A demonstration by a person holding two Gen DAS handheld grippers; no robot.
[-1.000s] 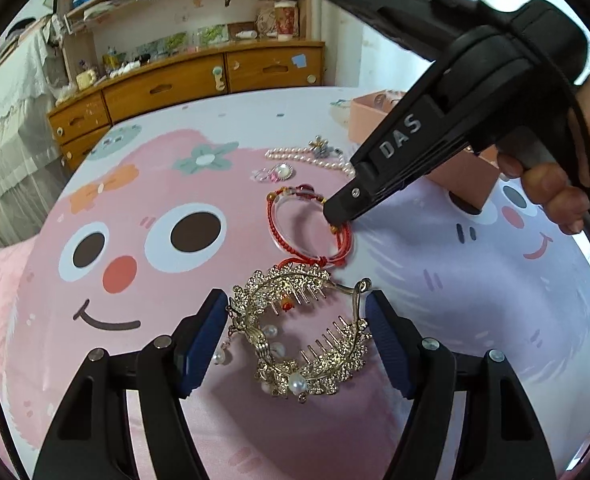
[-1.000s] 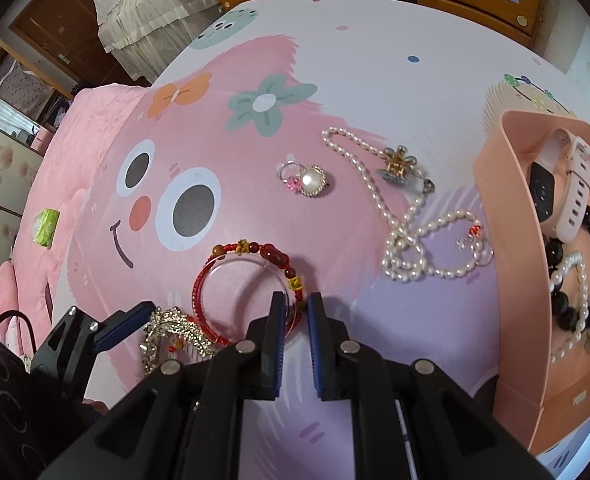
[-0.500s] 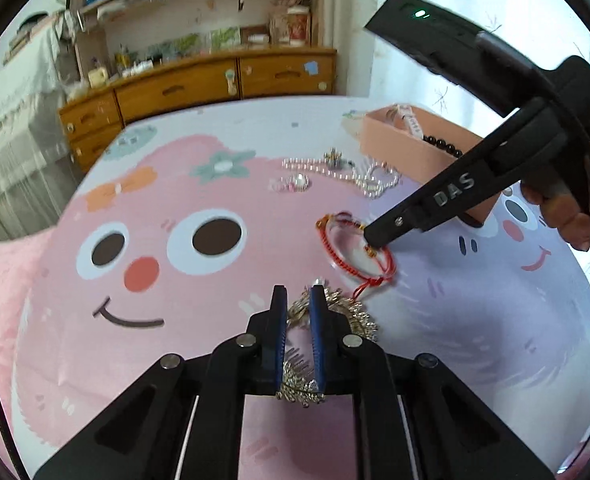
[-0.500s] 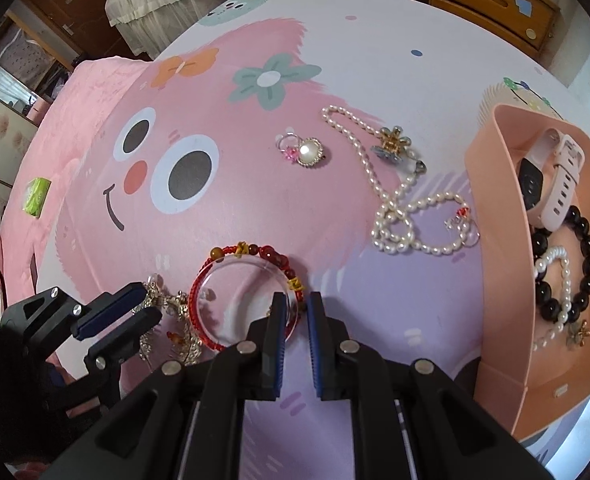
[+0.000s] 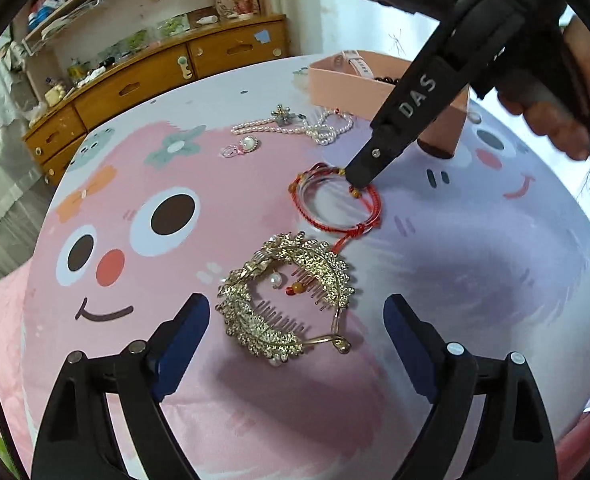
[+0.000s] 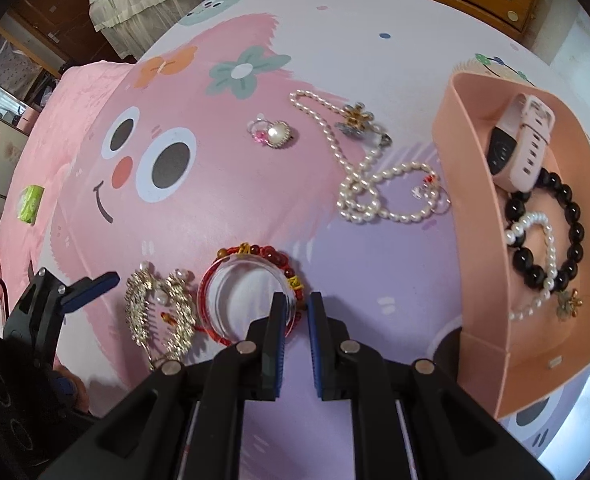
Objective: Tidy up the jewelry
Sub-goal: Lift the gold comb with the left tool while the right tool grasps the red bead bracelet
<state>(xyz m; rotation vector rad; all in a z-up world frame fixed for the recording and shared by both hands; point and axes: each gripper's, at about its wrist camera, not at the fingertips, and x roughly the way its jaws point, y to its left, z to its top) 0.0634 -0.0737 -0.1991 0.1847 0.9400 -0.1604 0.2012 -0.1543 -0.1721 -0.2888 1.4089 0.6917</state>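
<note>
A gold leaf-shaped hair comb (image 5: 255,320) lies flat on the pink cartoon cloth between the fingers of my left gripper (image 5: 295,304). Those jaws are opening and stand wide, with neither pad touching the comb. In the right wrist view the comb (image 6: 179,320) lies just left of a red beaded cord bracelet (image 6: 271,254) wound round a clear bangle. My right gripper (image 6: 297,300) points steeply down and is shut on that bracelet's near rim. From the left wrist view its tip (image 5: 357,176) rests on the bracelet (image 5: 375,205).
A pink box (image 6: 467,200) at the right holds a pink watch (image 6: 519,140), a black bead bracelet (image 6: 571,236) and a pearl bracelet. A pearl necklace (image 6: 359,184) and a pearl brooch (image 6: 275,134) lie loose on the cloth. Wooden drawers (image 5: 143,84) stand beyond the table.
My left gripper shut on the hair comb half a second ago and has opened wide again. The comb now lies turned, leaf side up. The right gripper stays pinched on the bracelet.
</note>
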